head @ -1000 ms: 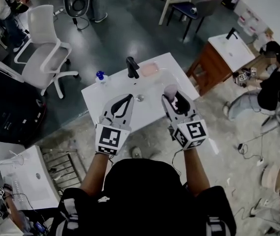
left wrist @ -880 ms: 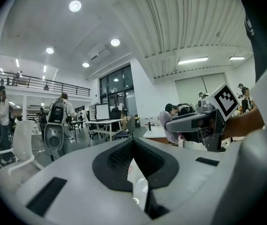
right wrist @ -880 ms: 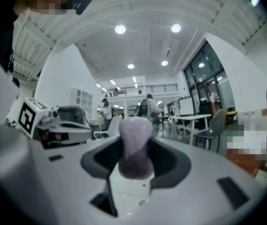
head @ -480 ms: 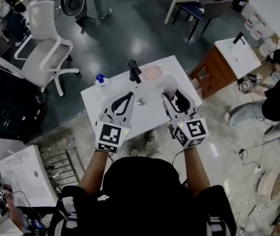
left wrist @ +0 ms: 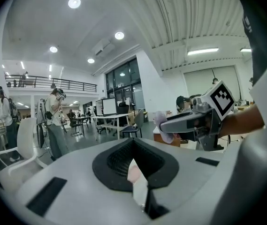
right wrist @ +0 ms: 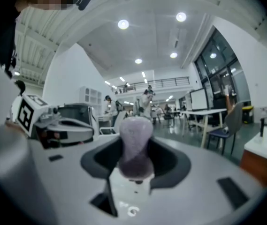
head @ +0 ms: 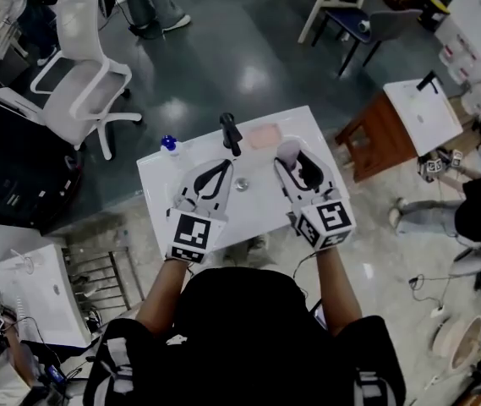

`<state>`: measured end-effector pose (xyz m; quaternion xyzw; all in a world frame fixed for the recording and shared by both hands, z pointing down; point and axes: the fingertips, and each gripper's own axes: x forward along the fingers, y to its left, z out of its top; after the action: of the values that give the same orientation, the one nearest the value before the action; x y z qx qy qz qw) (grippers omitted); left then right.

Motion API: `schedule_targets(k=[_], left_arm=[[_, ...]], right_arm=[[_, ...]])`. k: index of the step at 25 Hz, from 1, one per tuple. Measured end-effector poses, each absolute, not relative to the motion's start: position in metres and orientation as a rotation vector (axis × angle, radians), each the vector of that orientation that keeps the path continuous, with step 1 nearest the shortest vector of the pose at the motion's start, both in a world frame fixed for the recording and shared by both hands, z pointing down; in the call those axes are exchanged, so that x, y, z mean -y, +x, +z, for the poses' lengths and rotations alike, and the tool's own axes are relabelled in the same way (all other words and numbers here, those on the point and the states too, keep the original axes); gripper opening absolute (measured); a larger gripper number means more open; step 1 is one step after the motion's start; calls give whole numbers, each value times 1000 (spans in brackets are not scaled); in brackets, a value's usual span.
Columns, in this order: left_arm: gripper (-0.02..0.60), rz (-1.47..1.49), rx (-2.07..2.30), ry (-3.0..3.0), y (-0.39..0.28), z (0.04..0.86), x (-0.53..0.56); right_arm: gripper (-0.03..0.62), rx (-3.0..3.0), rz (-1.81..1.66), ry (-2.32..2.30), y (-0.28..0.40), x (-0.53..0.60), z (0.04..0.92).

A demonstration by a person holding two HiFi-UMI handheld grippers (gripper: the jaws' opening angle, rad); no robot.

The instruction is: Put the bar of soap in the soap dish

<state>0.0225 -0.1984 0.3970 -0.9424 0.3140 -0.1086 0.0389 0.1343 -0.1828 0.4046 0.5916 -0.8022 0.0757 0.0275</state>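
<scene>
A lilac bar of soap (head: 288,150) stands on end between the jaws of my right gripper (head: 292,156), which is shut on it above the right side of the white basin top (head: 157,194). In the right gripper view the soap (right wrist: 135,144) fills the gap between the jaws. The pink soap dish (head: 264,135) lies on the far edge of the basin top, just beyond and left of the soap. My left gripper (head: 221,168) hangs over the basin's left half, shut with nothing in it.
A black faucet (head: 230,132) stands left of the dish. A blue-capped bottle (head: 168,145) sits at the far left corner, a drain (head: 241,184) between the grippers. A white office chair (head: 84,70) and a second basin on a wooden cabinet (head: 401,112) stand further off.
My right gripper has carried the soap forward, closer to the pink dish. The left gripper has kept its place over the basin, still shut.
</scene>
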Motion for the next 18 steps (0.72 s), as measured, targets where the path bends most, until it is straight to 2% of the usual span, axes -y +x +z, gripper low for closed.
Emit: schedule_targets(k=[18], left_arm=[[21,-477,-1120,-2908,58,443,239]], right_arm=[[212,2449,341,1447,147,237,493]])
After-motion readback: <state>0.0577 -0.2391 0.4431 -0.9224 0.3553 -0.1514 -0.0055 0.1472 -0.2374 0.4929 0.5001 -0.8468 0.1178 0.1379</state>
